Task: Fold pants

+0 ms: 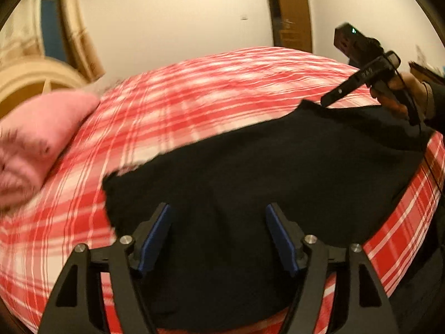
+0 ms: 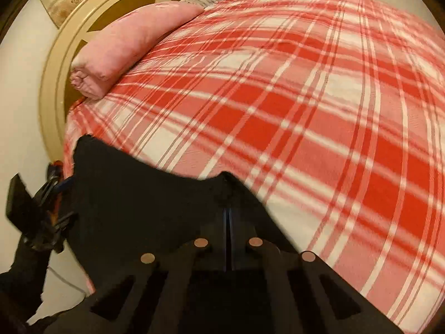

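Pants point(image 1: 278, 167), black, spread flat on the bed point(image 1: 194, 97), over the red and white checked blanket, close to the near edge of the bed. Far edge of the cloth lifted a little at one corner.

Left tool point(image 1: 218, 208) just above the near part of the pants, wide open, blue pads point(image 1: 155, 236) far from each other, nothing between them. Only black cloth under the gap.

Right tool point(image 1: 324, 103) at the far right corner of the pants, tip touching the raised edge, held by the right hand point(image 1: 403, 91). In the right wrist view, right tool point(image 2: 228, 208) closed, the two fingers pressed together with only a thin line between, a small peak of the pants point(image 2: 139, 194) pinched at the tips and pulled up from the bed point(image 2: 306, 97).

Left tool point(image 2: 55, 183) at the left border of that view, beside the edge of the pants, blurred, opening not possible to tell from there.

Pink pillow point(image 1: 36, 139) at the head of the bed, well apart from the pants, seen also from the right wrist point(image 2: 130, 36). Round cream headboard point(image 2: 50, 83) behind the pillow. Brown door point(image 1: 292, 14) in the pale wall beyond the bed.
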The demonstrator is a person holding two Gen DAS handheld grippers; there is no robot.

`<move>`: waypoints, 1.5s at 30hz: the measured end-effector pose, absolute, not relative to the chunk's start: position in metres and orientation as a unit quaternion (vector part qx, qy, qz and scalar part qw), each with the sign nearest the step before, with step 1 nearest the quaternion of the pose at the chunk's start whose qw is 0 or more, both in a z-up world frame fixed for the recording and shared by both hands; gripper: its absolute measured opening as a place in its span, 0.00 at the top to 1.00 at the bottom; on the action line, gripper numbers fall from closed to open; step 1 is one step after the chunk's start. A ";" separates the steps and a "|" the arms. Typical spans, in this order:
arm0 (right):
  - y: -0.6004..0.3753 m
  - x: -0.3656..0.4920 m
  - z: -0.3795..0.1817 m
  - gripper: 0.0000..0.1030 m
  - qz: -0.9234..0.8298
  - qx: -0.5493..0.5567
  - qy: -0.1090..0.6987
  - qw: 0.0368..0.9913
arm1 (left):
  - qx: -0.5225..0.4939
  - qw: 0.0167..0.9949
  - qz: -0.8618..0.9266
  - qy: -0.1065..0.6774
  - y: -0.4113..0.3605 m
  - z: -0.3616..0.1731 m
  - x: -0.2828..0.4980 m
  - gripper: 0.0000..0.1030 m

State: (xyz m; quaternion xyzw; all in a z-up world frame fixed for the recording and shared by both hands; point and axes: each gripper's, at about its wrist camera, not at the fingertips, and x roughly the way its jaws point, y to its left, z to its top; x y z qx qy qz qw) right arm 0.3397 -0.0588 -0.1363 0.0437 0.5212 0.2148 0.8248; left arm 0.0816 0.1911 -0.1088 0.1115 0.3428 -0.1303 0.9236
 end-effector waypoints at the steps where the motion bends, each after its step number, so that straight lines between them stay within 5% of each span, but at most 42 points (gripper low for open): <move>1: -0.059 0.343 -0.137 0.99 0.212 0.045 0.523 0.824 | 0.102 0.923 -0.130 0.347 0.196 -0.113 0.083 0.26; 9: -0.075 0.332 -0.127 0.94 0.211 0.040 0.502 0.838 | 0.095 0.925 -0.139 0.339 0.200 -0.117 0.080 0.26; 11: -0.096 0.313 -0.111 0.70 0.204 0.048 0.503 0.838 | 0.100 0.925 -0.138 0.340 0.200 -0.116 0.079 0.26; 13: -0.114 0.283 -0.095 0.59 0.190 0.041 0.490 0.850 | 0.103 0.926 -0.136 0.338 0.201 -0.112 0.073 0.26; 25: -0.070 0.111 -0.107 0.59 0.215 -0.099 0.478 0.846 | 0.096 0.928 -0.132 0.336 0.208 -0.115 0.067 0.22; 32: -0.026 0.089 -0.128 0.53 0.221 -0.161 0.498 0.823 | 0.067 0.926 -0.125 0.349 0.224 -0.122 0.073 0.16; 39: 0.017 0.113 -0.098 0.53 0.255 -0.167 0.412 0.859 | 0.077 0.926 -0.102 0.355 0.237 -0.123 0.059 0.16; 45: 0.062 0.125 -0.142 0.45 0.268 -0.191 0.458 0.826 | 0.101 0.940 -0.109 0.308 0.208 -0.098 0.047 0.16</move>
